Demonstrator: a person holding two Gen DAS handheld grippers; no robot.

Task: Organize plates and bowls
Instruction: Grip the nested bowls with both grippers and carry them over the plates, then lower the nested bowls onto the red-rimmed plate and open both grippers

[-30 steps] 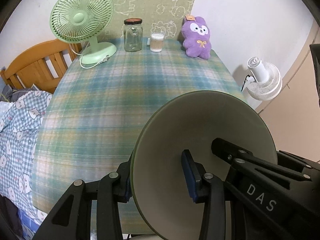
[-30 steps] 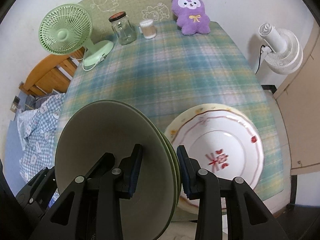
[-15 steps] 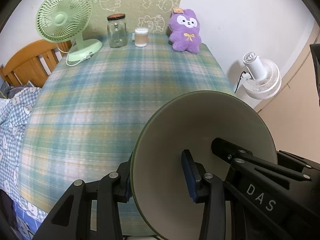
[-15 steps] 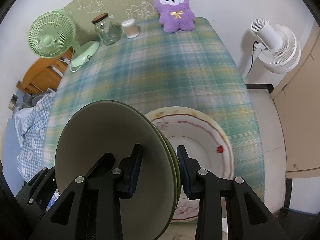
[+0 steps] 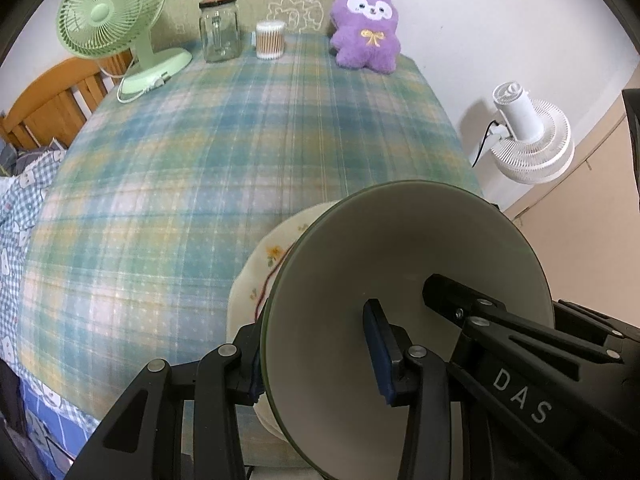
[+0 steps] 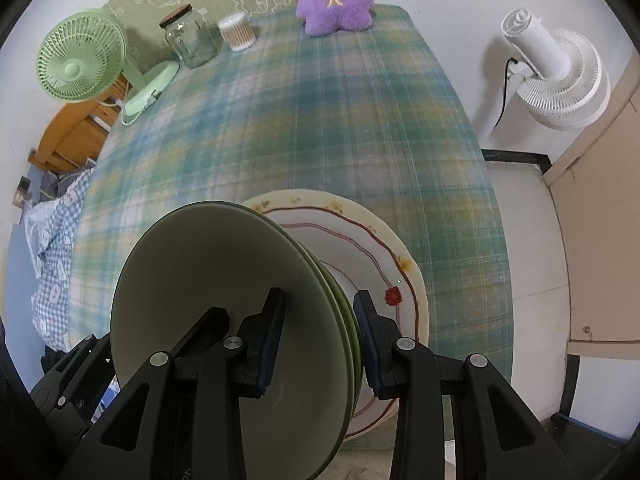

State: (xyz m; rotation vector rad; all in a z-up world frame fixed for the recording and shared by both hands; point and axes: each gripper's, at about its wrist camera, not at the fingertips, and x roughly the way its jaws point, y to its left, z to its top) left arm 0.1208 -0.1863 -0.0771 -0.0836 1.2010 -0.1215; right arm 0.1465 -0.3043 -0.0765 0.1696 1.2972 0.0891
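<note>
Both grippers clamp the same stack of pale green bowls, each on an opposite rim. In the left wrist view my left gripper (image 5: 316,360) is shut on the stack (image 5: 400,272). In the right wrist view my right gripper (image 6: 318,338) is shut on the stack (image 6: 208,304), whose layered rims show. The stack hangs over a large cream plate with a red wavy line and flower marks (image 6: 360,248), which lies on the table's near right edge. The plate's left rim also shows in the left wrist view (image 5: 260,272). I cannot tell whether bowls and plate touch.
The table carries a green-blue plaid cloth (image 5: 200,168). At its far end stand a green desk fan (image 5: 108,16), a glass jar (image 5: 219,28), a cotton-swab tub (image 5: 271,39) and a purple plush (image 5: 366,28). A white floor fan (image 6: 556,72) stands right of the table. A wooden bed frame (image 5: 48,108) is left.
Both grippers have carried the bowl stack to the right and over the cream plate. The plate now shows under the stack in the left wrist view. The grip has not changed.
</note>
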